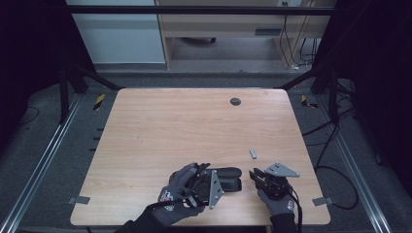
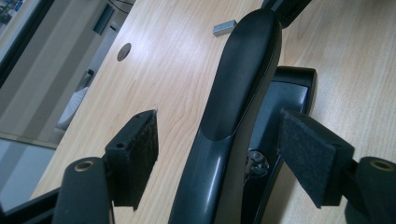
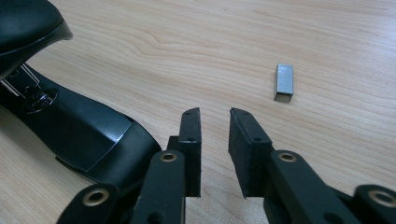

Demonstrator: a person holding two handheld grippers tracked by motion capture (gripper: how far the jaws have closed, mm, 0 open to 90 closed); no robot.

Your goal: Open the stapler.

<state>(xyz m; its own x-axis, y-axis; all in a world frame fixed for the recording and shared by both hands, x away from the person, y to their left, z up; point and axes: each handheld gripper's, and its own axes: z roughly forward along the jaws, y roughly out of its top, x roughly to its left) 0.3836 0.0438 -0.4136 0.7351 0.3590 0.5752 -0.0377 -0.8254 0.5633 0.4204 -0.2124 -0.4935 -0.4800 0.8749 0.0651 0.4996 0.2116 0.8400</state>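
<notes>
— While I look down from the high view, I see the stapler [image 1: 228, 178] lying near the front edge of the counter [image 1: 194, 126], between my two hands. Its top arm is swung up away from its base.

— Where is your left hand-held gripper [image 1: 206, 187]?

— Right at the stapler. From the left gripper view, the raised black arm of the stapler [image 2: 238, 93] runs up between my two pads [image 2: 140, 154]. Both pads stand clear of it, with wood showing on the left side and the stapler's base on the right, so that gripper is released and grasps nothing.

— And the right one?

— My right hand-held gripper [image 1: 257, 175] sits just right of the stapler, low over the counter. In the right gripper view the pads [image 3: 245, 140] have a narrow gap between them with only bare wood behind it. I count it as released too, partly drawn in, nothing pinched.

— What else is on the counter?

— A small strip of staples [image 1: 253, 154], grey metal, lying flat just beyond the right gripper. In the right gripper view the staples [image 3: 284, 82] lie ahead and slightly right of the pads, apart from them. The stapler's dark base [image 3: 79, 135] fills the left side, near the left pad. A round grey cap [image 1: 235, 101] sits far back on the counter.
</notes>
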